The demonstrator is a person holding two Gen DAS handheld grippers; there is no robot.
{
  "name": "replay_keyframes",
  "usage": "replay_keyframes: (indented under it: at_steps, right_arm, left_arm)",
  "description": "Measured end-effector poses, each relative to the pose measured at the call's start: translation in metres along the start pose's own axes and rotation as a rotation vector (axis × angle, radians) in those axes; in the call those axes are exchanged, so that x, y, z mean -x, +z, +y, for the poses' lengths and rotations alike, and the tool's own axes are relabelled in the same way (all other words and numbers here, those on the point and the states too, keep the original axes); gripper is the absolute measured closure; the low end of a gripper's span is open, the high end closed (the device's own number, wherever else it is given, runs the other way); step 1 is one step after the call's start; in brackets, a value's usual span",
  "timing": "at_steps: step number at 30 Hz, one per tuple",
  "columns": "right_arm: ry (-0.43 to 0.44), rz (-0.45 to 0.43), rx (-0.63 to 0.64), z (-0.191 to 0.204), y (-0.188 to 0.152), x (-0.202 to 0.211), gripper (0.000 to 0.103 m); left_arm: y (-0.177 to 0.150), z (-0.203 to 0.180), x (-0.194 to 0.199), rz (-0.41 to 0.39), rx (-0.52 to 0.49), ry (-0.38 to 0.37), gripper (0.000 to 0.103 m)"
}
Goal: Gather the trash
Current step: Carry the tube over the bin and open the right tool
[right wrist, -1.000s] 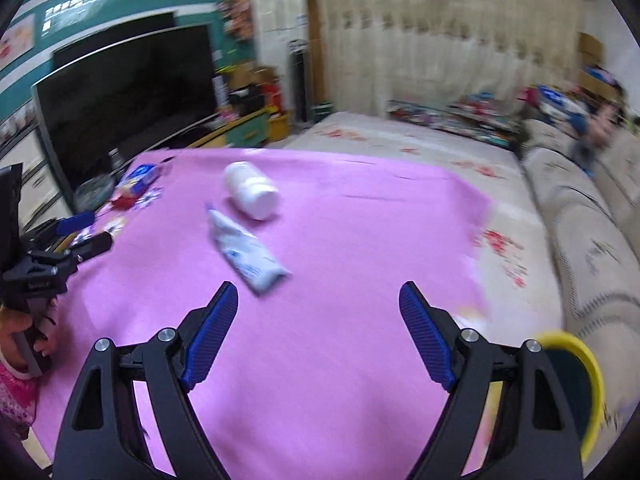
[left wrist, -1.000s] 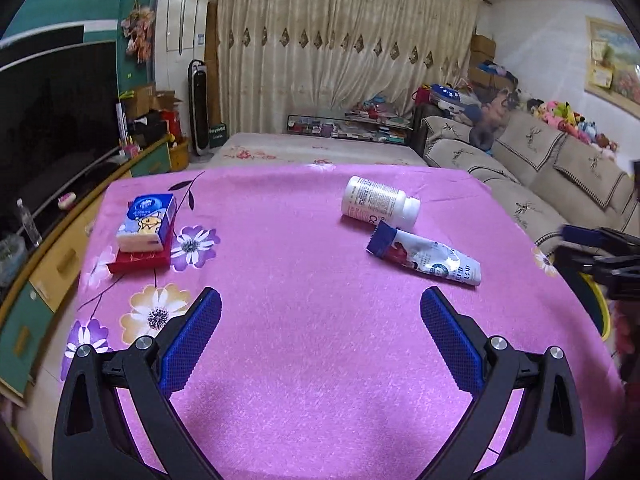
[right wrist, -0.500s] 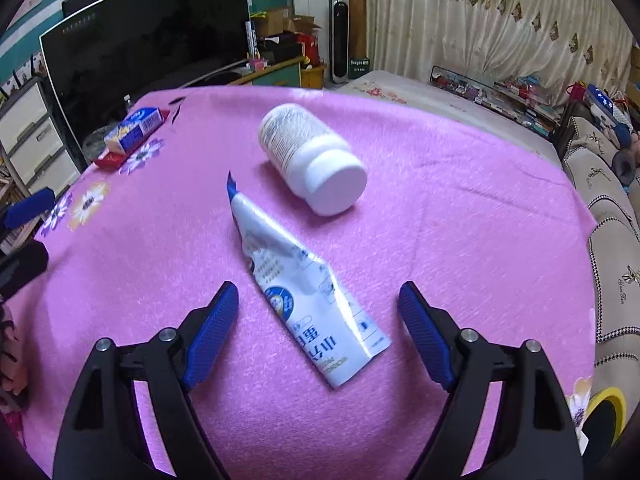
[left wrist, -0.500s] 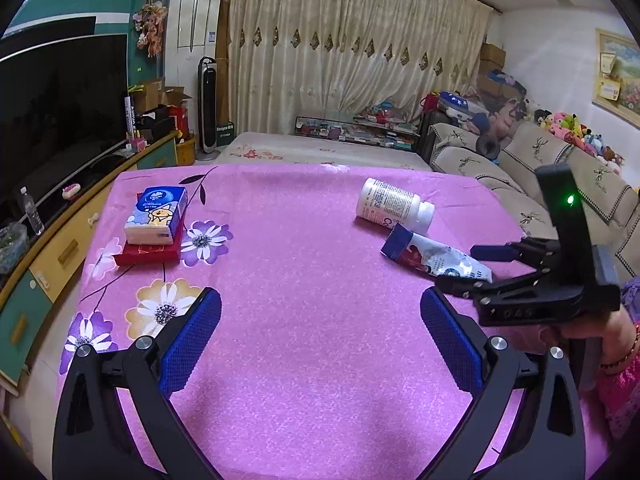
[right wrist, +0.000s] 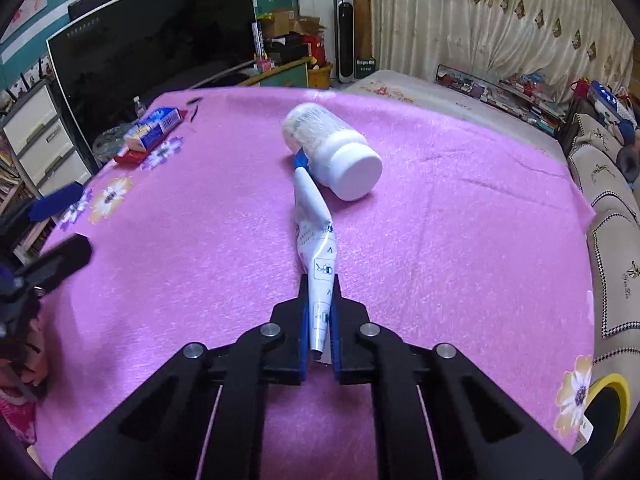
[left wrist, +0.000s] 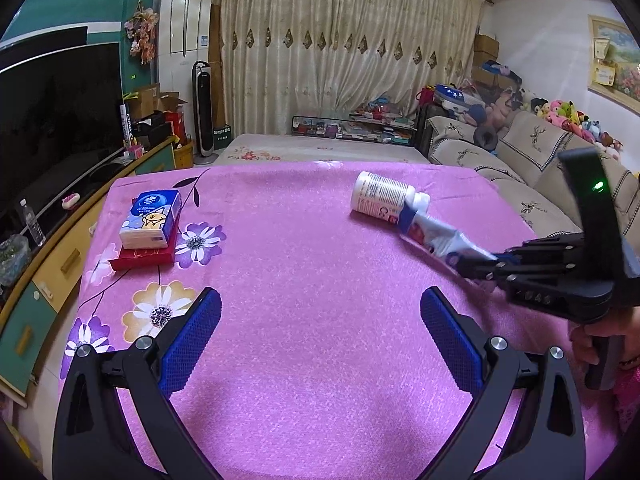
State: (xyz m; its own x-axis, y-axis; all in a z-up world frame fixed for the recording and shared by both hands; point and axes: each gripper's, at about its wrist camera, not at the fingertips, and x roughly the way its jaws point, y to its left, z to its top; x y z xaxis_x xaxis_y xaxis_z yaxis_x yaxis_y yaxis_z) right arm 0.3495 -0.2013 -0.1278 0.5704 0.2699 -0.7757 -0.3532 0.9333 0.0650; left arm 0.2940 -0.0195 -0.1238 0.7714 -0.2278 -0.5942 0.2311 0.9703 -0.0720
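Now right fingers [right wrist: 335, 312] tight on tube [right wrist: 316, 240]

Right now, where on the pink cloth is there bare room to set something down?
Bare: the wide middle between the tissue pack and the white bottle, and the near stretch before the left gripper. Crowded: around the bottle, where the right gripper pinches the tube.

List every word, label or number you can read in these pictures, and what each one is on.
"C", large and red, the rest cut off: label of the white bottle.
Small print on that bottle: too small to read.
Printing on the crumpled tube in the right gripper: boxed symbols and small marks, no readable words.
Blue tissue pack: cartoon figure and logo, lettering too blurred.
Sign at the tower fan's foot: unreadable.
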Motion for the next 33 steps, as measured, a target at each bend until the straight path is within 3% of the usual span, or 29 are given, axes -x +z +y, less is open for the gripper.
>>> replay_keyframes:
  at_steps: [6,14,19,24,33]
  right_arm:
    - [0.037,-0.057,-0.023,0.0,0.003,0.031,0.095]
    - [-0.034,-0.182,-0.088,-0.028,-0.02,0.105,0.094]
    - [-0.151,-0.229,-0.258,-0.083,-0.071,0.148,0.093]
    - [-0.318,-0.201,-0.445,-0.146,-0.138,0.171,0.091]
    - [-0.468,-0.133,-0.611,-0.204,-0.199,0.164,0.087]
  left_arm:
    - [-0.001,-0.001,-0.003,0.008,-0.008,0.0,0.005]
    - [-0.001,0.0,-0.005,0.014,-0.005,-0.001,0.005]
    - [-0.001,-0.001,-0.005,0.014,-0.008,-0.001,0.005]
    - [-0.001,-0.002,-0.005,0.014,-0.015,-0.002,0.005]
    - [-0.001,-0.003,-0.005,0.014,-0.015,-0.003,0.005]
